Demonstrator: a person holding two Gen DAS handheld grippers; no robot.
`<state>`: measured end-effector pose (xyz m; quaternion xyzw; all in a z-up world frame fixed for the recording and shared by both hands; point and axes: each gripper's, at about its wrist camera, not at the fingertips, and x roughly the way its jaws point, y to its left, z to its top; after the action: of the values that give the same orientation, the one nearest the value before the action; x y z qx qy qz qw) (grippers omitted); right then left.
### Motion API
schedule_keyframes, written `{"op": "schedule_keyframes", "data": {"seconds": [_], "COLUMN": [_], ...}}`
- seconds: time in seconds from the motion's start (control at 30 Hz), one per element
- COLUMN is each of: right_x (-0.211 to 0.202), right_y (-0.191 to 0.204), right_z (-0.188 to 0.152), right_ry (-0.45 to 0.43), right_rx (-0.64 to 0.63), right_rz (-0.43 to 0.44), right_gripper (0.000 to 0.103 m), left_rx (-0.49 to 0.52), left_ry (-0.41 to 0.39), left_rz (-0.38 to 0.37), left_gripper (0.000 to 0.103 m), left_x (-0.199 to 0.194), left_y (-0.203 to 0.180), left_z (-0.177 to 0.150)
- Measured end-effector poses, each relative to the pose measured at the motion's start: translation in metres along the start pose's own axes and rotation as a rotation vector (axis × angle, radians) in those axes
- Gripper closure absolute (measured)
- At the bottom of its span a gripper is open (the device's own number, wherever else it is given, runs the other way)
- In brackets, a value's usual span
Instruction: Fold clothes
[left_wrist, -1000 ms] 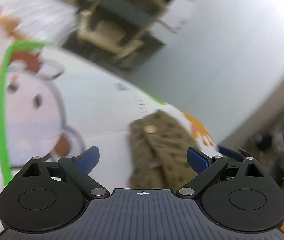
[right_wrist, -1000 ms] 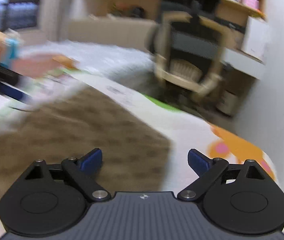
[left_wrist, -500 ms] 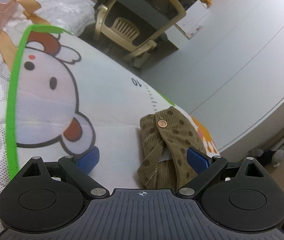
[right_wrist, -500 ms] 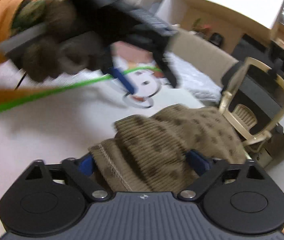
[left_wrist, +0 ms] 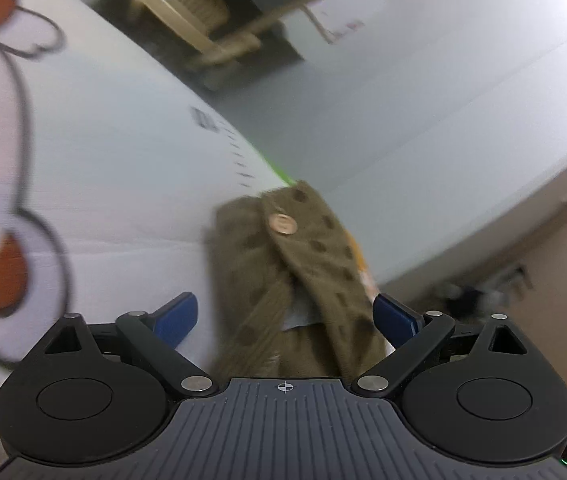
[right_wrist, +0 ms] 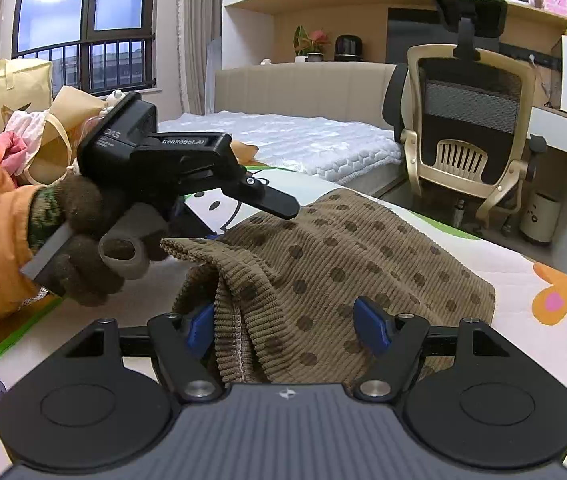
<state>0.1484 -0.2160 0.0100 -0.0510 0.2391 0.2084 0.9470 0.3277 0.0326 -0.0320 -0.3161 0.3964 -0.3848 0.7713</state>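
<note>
While two tongs gape, one spotted garment (right_wrist: pixel 343 264) lies between.

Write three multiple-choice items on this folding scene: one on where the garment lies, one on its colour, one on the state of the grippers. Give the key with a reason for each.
1. Where does the brown dotted corduroy garment lie?
A. On the white cartoon-printed mat
B. On the beige office chair
C. On the bare floor

2. What colour is the round button on the garment?
A. Bright blue
B. Coppery pink
C. Black

3. How do the left gripper and right gripper stand?
A. Both shut on cloth
B. Left shut, right open
C. Both open, with cloth between the fingers

Key:
1 A: the mat's white surface and its cartoon prints show around the cloth in both views.
2 B: the left wrist view shows a coppery pink disc on the flap.
3 C: in each view the blue fingertips stand wide apart, with corduroy lying between them.
</note>
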Motion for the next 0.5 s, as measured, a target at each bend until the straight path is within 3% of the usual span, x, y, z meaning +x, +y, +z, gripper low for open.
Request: {"op": "schedule_keyframes", "data": {"seconds": [0.07, 0.2, 0.33, 0.43, 0.5], "right_x": [-0.002, -0.002, -0.002, 0.000, 0.005], "right_y": [0.000, -0.004, -0.012, -0.010, 0.001], "right_z": [-0.001, 0.002, 0.008, 0.007, 0.004], "right_ry": [-0.003, -0.018, -0.044, -0.029, -0.009], "right_rx": [-0.001, 0.000, 0.026, 0.032, 0.010], "right_rz": [-0.006, -0.034, -0.063, -0.003, 0.060], "right_gripper": [0.031, 0.030, 0.030, 0.030, 0.030], "left_rx": [0.009, 0.069, 0.103, 0.170, 0.212], "left_ry": [0.070, 0.150, 0.169, 0.193, 0.212], "left_rz": [-0.102, -0.190, -0.276, -0.317, -0.303], "left_gripper": [0.005, 0.005, 0.005, 0.005, 0.005], "left_x": [0.002, -0.007, -0.024, -0.036, -0.042], "left_y": [-0.001, -0.012, -0.036, -0.062, -0.072], "left_z": [-0.004, -0.032, -0.062, -0.085, -0.096]}}
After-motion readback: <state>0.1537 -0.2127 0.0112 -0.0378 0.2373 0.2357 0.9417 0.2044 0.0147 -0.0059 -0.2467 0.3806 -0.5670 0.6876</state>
